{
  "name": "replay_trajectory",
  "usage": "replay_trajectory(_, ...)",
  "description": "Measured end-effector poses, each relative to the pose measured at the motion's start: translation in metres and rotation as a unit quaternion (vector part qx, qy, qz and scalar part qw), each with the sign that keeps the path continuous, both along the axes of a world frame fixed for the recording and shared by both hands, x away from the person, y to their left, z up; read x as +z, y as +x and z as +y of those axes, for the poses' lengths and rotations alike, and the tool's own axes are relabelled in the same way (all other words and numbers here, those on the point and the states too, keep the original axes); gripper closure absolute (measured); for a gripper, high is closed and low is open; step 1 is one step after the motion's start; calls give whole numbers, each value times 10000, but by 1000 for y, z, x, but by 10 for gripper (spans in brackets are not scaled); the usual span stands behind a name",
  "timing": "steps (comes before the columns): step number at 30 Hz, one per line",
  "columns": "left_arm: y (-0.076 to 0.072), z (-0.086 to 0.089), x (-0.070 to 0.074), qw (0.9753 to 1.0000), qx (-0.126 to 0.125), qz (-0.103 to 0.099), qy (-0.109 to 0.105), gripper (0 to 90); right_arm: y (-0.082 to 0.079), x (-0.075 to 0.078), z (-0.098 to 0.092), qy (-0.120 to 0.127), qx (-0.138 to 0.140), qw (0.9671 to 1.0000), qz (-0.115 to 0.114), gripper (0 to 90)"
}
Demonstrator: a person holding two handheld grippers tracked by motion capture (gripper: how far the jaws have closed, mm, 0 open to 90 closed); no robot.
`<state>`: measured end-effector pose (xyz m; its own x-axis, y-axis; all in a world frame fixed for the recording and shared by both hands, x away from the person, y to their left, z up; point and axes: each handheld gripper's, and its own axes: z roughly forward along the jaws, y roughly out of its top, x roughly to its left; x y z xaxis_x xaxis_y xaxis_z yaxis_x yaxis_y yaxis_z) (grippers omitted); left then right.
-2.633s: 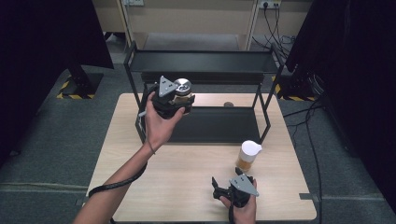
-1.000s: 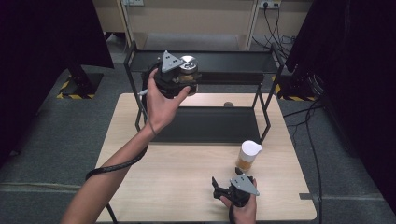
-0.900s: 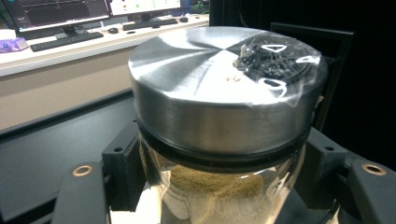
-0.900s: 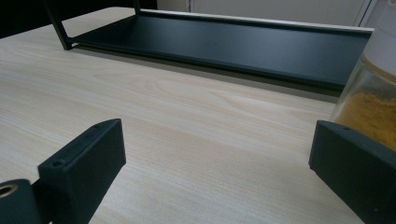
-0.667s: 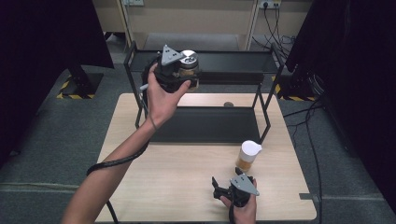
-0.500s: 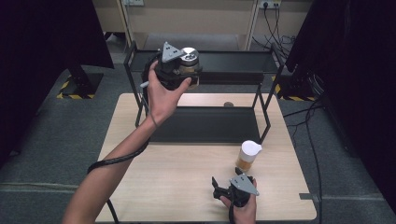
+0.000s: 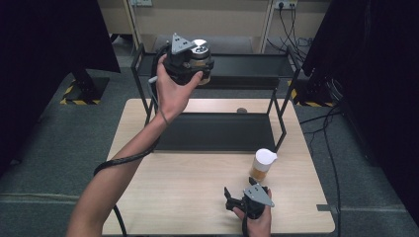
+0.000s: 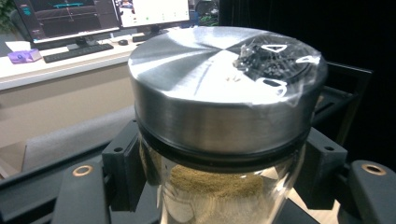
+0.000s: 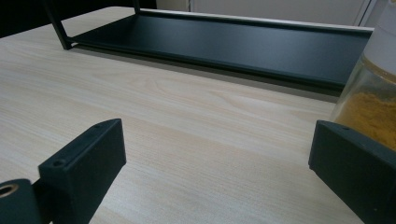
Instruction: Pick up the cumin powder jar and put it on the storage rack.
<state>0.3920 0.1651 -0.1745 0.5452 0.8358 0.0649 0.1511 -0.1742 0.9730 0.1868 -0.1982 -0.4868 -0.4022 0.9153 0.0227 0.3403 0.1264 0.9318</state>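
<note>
The left gripper (image 7: 190, 61) is raised at the far left, level with the top shelf (image 7: 247, 64) of the black rack (image 7: 217, 131), its jaws clenched on a glass jar (image 8: 224, 186) with a steel lid (image 8: 219, 84) (a tan powder shows inside). The right gripper (image 7: 244, 200) rests low at the near right of the worktop (image 7: 183, 187) with its jaws released and apart, just near of a white-capped jar of orange powder (image 7: 262, 165) standing on the worktop in front of the rack's lower shelf (image 9: 233, 44)
</note>
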Motion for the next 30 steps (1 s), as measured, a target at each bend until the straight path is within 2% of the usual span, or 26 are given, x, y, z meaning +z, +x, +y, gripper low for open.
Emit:
replay_trajectory(10,18,-6,8,9999,147,-58,45,304,0,0,0,-2,8,10000,5,40)
replay_trajectory(16,30,-10,5,9997,236,-46,45,304,0,0,-1,-1,12,10000,-1,40)
replay_trajectory(23,52,-15,-2,9993,363,33,78,304,0,0,0,-4,12,10000,-6,40)
replay_trajectory(30,63,-20,-7,9987,489,116,59,304,0,0,-1,4,18,10000,0,40)
